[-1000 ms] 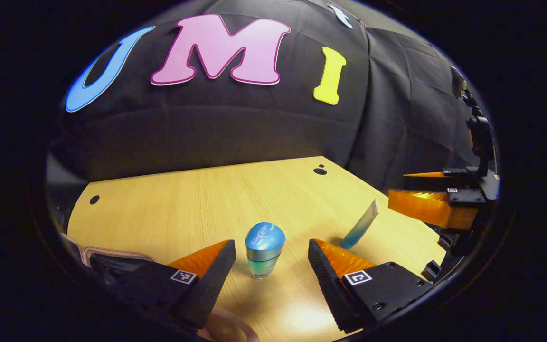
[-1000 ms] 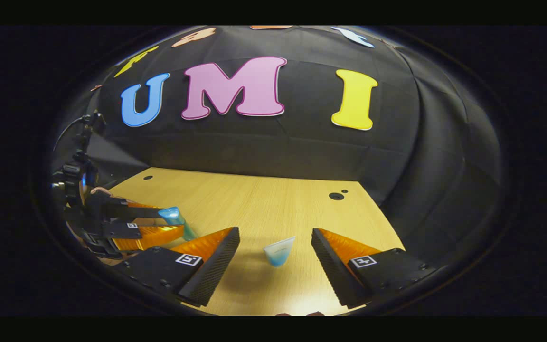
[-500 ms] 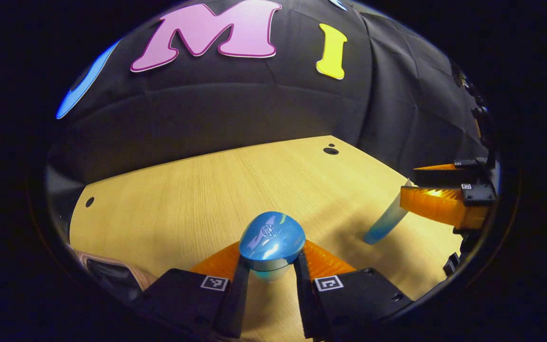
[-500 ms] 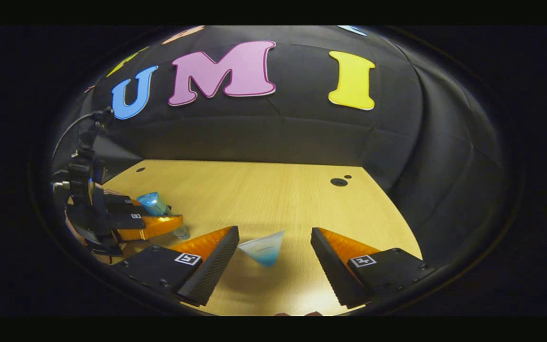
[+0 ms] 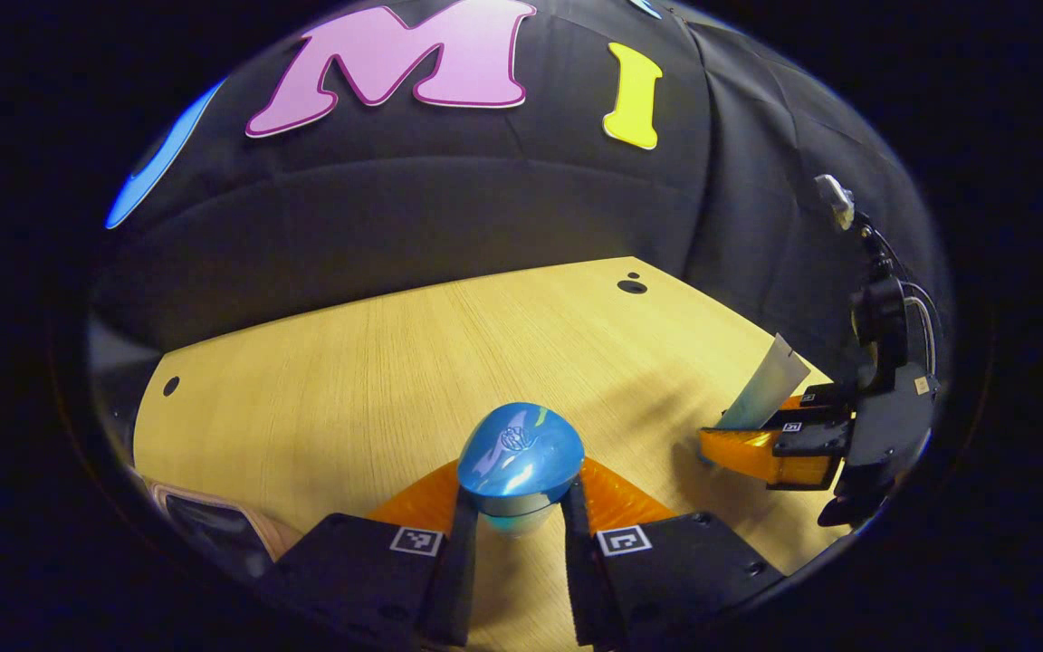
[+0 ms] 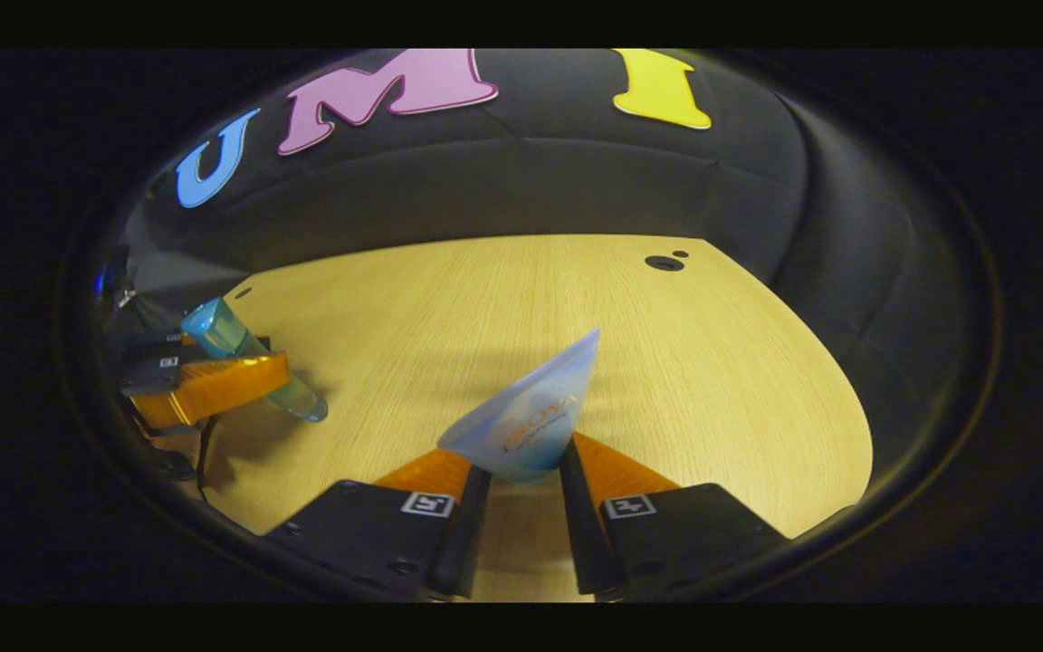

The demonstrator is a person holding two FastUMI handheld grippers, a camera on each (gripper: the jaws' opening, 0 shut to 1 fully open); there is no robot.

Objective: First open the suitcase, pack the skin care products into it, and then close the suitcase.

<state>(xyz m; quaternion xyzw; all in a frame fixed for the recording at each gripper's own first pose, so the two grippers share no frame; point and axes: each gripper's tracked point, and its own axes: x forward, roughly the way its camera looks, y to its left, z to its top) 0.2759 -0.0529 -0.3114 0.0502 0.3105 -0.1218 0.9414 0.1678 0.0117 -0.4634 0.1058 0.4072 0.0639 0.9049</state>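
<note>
Tube (image 6: 526, 424) newly clamped (translucent, blue-tinted)

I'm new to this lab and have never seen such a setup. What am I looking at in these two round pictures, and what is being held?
A person holds a two-finger gripper in each hand; a fisheye camera rides on each, looking along its fingers. In the left gripper view, the left gripper is closed on a blue-capped bottle above the wooden table. At that view's lower left edge is part of what may be the suitcase. In the right gripper view, the right gripper pinches a pale blue tube. Each camera also catches the other gripper farther off, holding its item.
</note>
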